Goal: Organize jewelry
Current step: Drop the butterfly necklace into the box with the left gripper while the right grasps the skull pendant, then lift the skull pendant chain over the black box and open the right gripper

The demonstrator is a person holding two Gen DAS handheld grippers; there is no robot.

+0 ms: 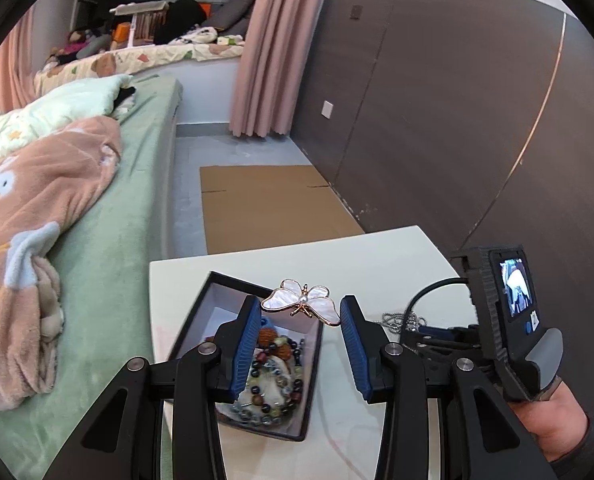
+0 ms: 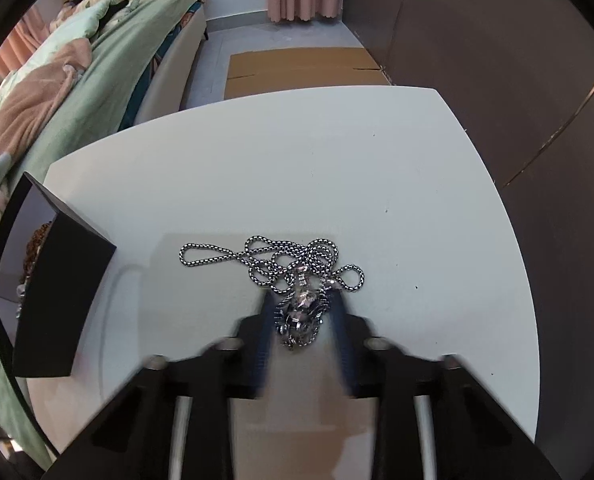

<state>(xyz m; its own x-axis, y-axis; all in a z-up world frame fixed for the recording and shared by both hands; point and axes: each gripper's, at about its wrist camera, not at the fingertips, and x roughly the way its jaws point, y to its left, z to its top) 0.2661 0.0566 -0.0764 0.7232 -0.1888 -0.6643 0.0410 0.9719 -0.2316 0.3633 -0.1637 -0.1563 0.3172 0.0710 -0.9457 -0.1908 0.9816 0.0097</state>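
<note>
In the left wrist view my left gripper (image 1: 300, 310) is open above a black jewelry box (image 1: 233, 292) that holds several beaded bracelets (image 1: 271, 384). A pearly butterfly brooch (image 1: 301, 300) sits between the fingertips, touching the left pad; the right pad stands apart from it. In the right wrist view my right gripper (image 2: 301, 300) straddles a silver chain necklace (image 2: 273, 260) with a metal pendant (image 2: 301, 312) on the white table (image 2: 337, 152); its fingers are blurred and close to the pendant. The box (image 2: 57, 280) stands at the left.
A bed with a green sheet (image 1: 109, 240) and a pink blanket (image 1: 29, 208) lies left of the table. Flat cardboard (image 1: 269, 204) lies on the floor beyond the table. A dark panelled wall (image 1: 457, 120) runs along the right. The right gripper's body (image 1: 505, 308) is beside the box.
</note>
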